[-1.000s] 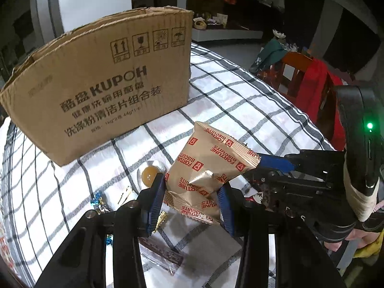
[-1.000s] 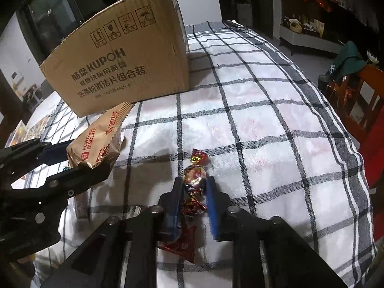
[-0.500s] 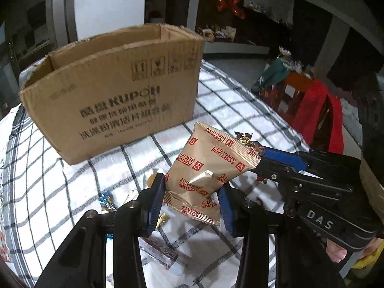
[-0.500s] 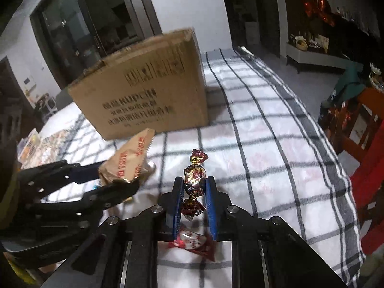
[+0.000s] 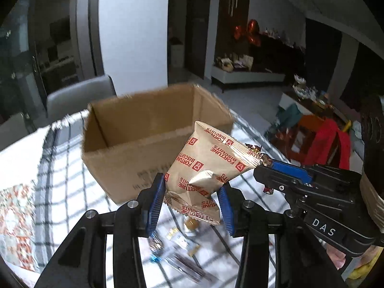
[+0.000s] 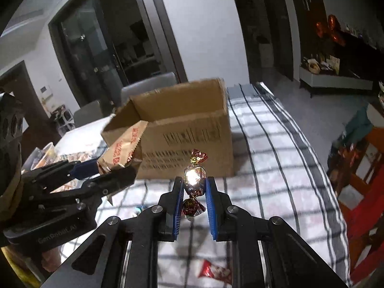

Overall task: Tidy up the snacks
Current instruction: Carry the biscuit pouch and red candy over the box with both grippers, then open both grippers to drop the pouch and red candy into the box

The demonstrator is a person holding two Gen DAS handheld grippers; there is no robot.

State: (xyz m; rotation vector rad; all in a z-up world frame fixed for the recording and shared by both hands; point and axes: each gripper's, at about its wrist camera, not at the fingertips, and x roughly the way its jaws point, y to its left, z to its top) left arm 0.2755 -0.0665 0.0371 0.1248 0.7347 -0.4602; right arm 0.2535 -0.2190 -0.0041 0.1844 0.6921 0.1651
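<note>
My left gripper [image 5: 192, 199] is shut on a tan Fortune Biscuits packet [image 5: 208, 165] and holds it in the air in front of the open cardboard box [image 5: 153, 134]. My right gripper [image 6: 194, 200] is shut on a red-and-gold foil-wrapped candy [image 6: 194, 180], raised above the table before the same box [image 6: 182, 129]. The right gripper shows in the left wrist view [image 5: 266, 165], close beside the packet. The left gripper with its packet [image 6: 122, 151] shows at the left of the right wrist view.
Small loose sweets [image 5: 177, 240] lie on the checked tablecloth [image 6: 276, 148] under the grippers. A red wrapper [image 6: 214, 271] lies near the front. Grey chairs [image 5: 79, 96] stand behind the box. A chair with red cloth [image 5: 324, 141] stands at the right.
Both grippers have risen with their snacks and now look down at the box's open top. The box appears lower and farther in both views.
</note>
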